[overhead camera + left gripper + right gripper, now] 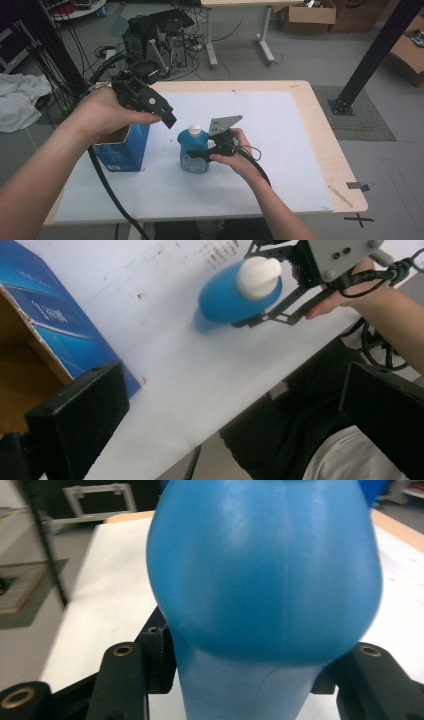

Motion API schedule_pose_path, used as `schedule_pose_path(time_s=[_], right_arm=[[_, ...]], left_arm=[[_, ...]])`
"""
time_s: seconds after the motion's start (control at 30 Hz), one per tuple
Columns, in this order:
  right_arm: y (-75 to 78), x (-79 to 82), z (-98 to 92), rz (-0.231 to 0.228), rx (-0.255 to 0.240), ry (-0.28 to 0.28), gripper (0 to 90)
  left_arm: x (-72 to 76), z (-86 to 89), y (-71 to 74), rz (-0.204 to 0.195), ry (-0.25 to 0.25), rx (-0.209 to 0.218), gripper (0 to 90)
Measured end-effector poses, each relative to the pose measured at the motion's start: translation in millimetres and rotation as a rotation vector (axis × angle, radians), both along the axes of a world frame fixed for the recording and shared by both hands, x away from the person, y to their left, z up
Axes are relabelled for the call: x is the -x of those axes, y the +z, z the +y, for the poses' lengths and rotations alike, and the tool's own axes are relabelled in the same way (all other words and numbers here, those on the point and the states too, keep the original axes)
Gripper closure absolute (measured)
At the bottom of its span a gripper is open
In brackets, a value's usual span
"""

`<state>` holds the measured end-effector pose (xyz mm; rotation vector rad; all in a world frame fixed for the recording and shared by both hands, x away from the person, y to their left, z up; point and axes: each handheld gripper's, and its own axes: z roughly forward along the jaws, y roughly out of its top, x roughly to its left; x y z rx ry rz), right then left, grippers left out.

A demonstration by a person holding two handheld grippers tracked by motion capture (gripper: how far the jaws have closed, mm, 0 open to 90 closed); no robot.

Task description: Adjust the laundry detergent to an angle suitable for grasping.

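A blue bottle [193, 152] with a white cap [195, 131] stands upright near the middle of the white-topped table [285, 135]. My right gripper [204, 151] is shut on its waist from the right; in the right gripper view the bottle [265, 575] sits between the two black jaws. From the left gripper view I look down on the bottle [230, 295] and the right gripper [285, 300]. My left gripper [168, 118] hangs open above and left of the bottle, over an open blue box [122, 150], with nothing between its fingers [80, 420].
The blue box [55, 315] stands at the table's left edge, its cardboard inside showing. Computers and cables [160, 40] crowd the floor beyond the far left corner. A black post [370, 55] rises at the right, and a white cloth [17, 100] lies at the left.
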<state>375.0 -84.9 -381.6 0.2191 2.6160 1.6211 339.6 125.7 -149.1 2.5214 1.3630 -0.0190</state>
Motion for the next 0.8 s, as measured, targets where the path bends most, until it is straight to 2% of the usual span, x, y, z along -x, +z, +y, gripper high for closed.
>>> schedule_pose_path(time_s=[0.1, 0.33, 0.67, 0.8], right_arm=[[2.3, 4.1, -2.4, -0.016, 0.006, 0.050, 44.5], [5.9, 10.2, -5.4, -0.033, 0.007, 0.109, 44.4], [2.7, 14.8, -4.4, -0.051, 0.015, 0.115, 44.3], [0.3, 13.8, -4.5, -0.043, 0.014, 0.129, 44.1]], left_arm=[[-0.3, -1.6, -0.1, 0.000, -0.012, 0.003, 0.1], [-1.1, -5.0, -3.0, 0.004, -0.025, 0.001, 0.1], [-1.8, -9.0, -5.4, 0.004, -0.040, -0.002, 0.1], [-1.5, -10.8, -7.0, 0.005, -0.051, -0.008, 0.1]])
